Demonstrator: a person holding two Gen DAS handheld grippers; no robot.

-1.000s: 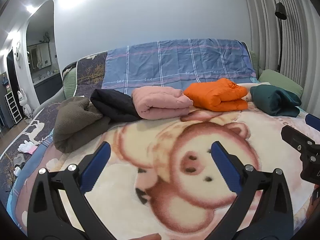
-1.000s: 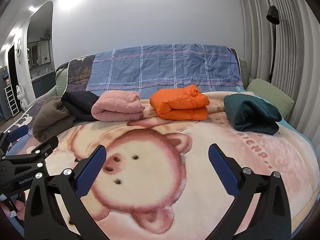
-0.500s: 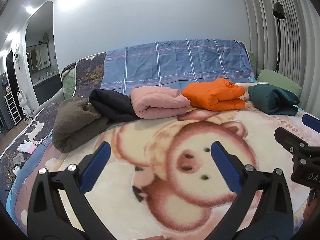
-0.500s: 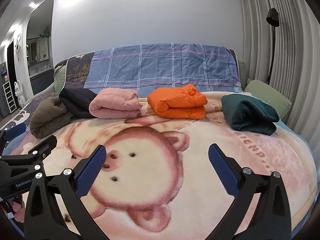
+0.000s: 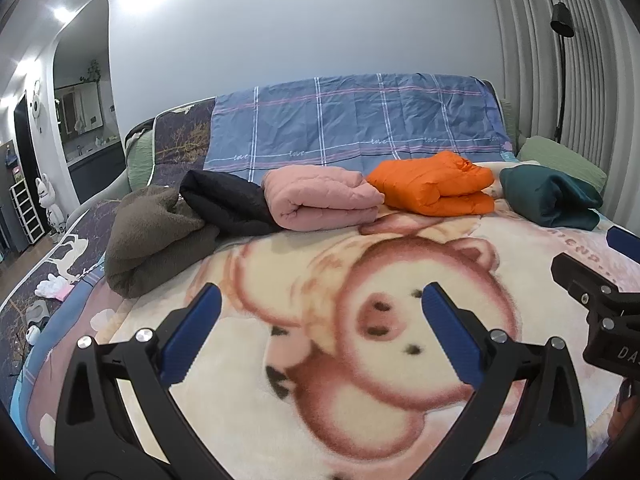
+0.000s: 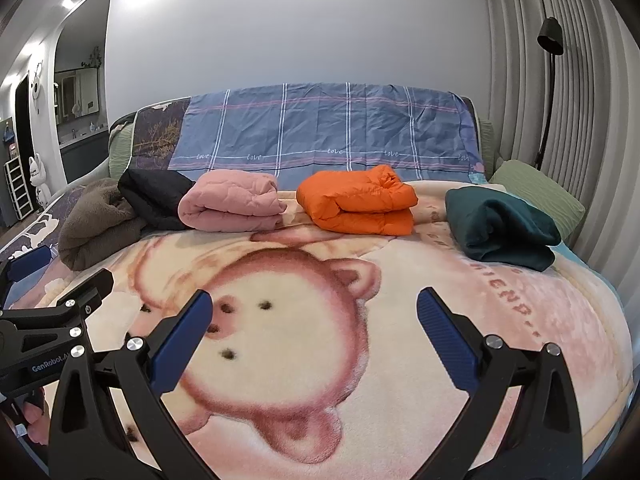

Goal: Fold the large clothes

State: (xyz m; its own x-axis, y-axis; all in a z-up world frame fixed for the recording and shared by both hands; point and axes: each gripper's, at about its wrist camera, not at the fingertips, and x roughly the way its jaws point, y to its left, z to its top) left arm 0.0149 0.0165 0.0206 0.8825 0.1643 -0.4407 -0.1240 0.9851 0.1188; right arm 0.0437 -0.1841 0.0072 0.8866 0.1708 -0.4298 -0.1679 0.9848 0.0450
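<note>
Folded clothes lie in a row across the far part of the bed: a brown fleece (image 5: 156, 236) (image 6: 96, 224), a black garment (image 5: 228, 204) (image 6: 156, 196), a pink quilted jacket (image 5: 320, 200) (image 6: 232, 200), an orange puffer jacket (image 5: 436, 188) (image 6: 356, 200) and a dark green garment (image 5: 548, 200) (image 6: 500, 224). My left gripper (image 5: 320, 300) is open above the bear-print blanket (image 5: 360, 360), holding nothing. My right gripper (image 6: 314, 302) is open too, empty, over the same blanket (image 6: 300, 360). Each gripper shows at the edge of the other's view.
A blue plaid sheet (image 5: 360, 128) covers the headboard. A green pillow (image 6: 536, 192) lies at the far right by the curtain, with a black floor lamp (image 6: 550, 36) behind it. Left of the bed is floor with small items (image 5: 52, 288).
Both grippers have drifted slightly back and to the right over the blanket; the clothes have shifted a little leftward in the views. Jaws stay open.
</note>
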